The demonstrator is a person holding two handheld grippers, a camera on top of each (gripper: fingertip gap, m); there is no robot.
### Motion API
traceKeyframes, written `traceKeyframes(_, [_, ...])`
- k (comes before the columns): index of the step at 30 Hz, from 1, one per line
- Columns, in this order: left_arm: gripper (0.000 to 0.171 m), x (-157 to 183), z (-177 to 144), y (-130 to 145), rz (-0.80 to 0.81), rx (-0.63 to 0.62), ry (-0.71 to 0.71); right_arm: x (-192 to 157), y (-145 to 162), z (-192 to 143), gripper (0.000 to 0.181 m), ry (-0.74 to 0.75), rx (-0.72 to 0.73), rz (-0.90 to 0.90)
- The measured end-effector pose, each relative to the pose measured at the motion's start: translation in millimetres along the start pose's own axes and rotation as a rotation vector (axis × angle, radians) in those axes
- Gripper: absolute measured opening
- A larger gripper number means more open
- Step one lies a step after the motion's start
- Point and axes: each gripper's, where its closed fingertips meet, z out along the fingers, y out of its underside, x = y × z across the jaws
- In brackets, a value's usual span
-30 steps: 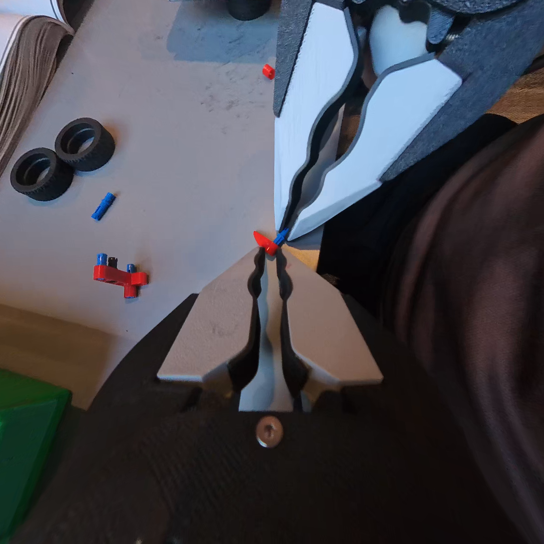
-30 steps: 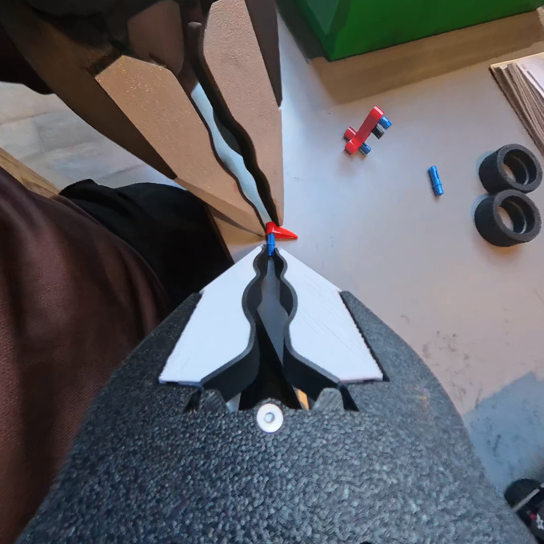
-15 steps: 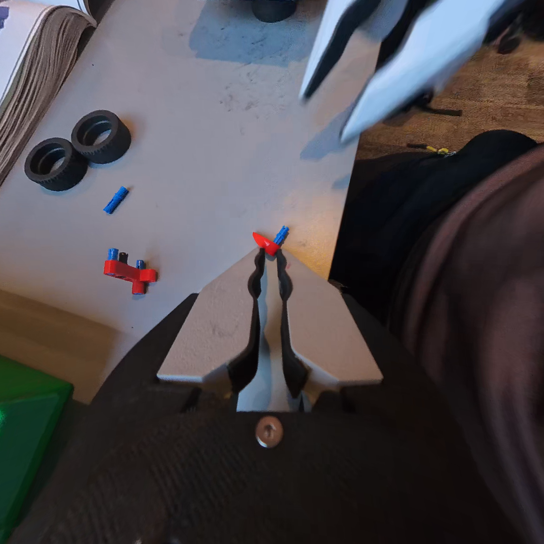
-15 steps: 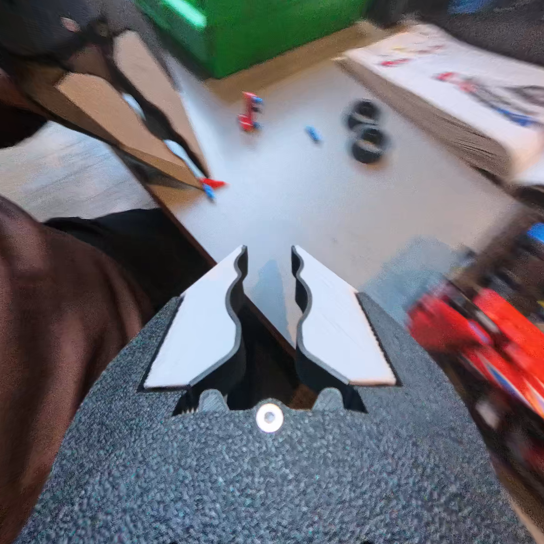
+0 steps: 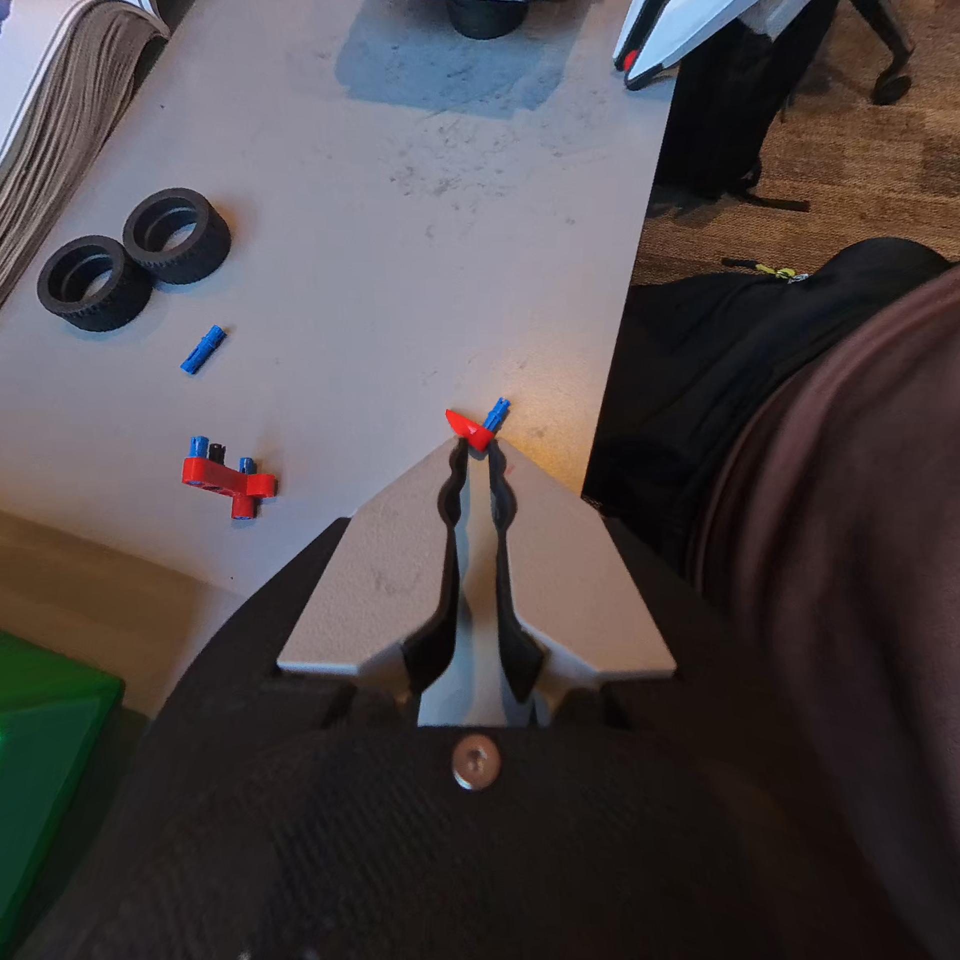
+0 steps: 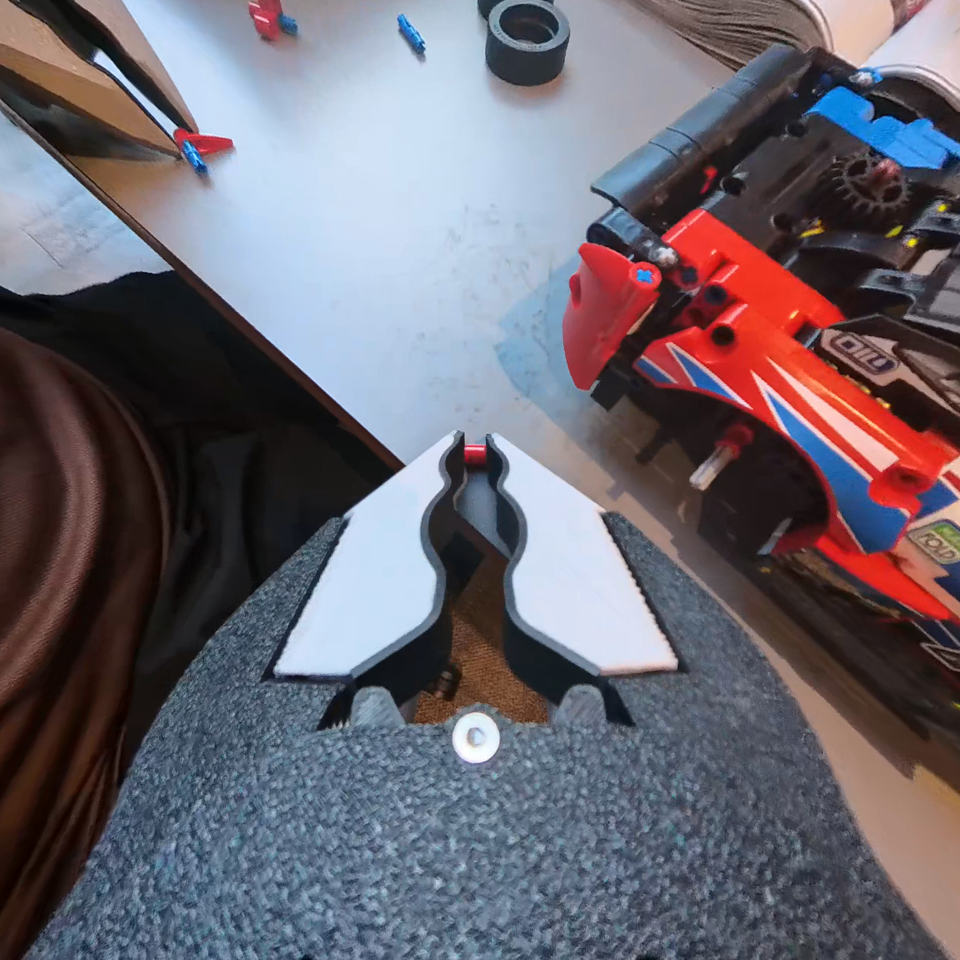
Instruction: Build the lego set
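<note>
We are in the middle of building the red car (image 6: 779, 332), which sits on the desk (image 5: 415, 234). Our left gripper (image 5: 475, 447) pinches a small red piece (image 5: 467, 428) with a blue pin (image 5: 496, 413) stuck in it. Our right gripper (image 6: 474, 441) pinches a tiny red bush (image 6: 474, 453) near the car. Next, we think, the bush must line up with its spot.

I see a red wedge piece (image 5: 466, 429) with a blue pin (image 5: 495, 414), two black tyres (image 5: 132, 258), a grey table (image 5: 363, 218), a green box (image 5: 36, 737), and a red car model (image 6: 789, 395) bearing blue-and-white stripes over black parts
</note>
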Motion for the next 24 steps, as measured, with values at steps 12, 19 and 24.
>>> traceKeyframes(12, [0.005,-3.0,0.8,0.4,-0.068,-0.004,0.037,-9.9,-184.4,85.0,0.006,-0.003,-0.032,-0.251])
traceKeyframes(19, [0.005,-2.8,0.5,0.3,-0.049,-0.003,0.025,29.6,-157.6,160.7,0.006,0.003,-0.352,-0.311])
traceKeyframes(24, [0.005,-3.1,0.7,0.1,-0.035,-0.001,0.011,24.1,-165.8,155.5,0.022,0.001,-0.286,-0.335])
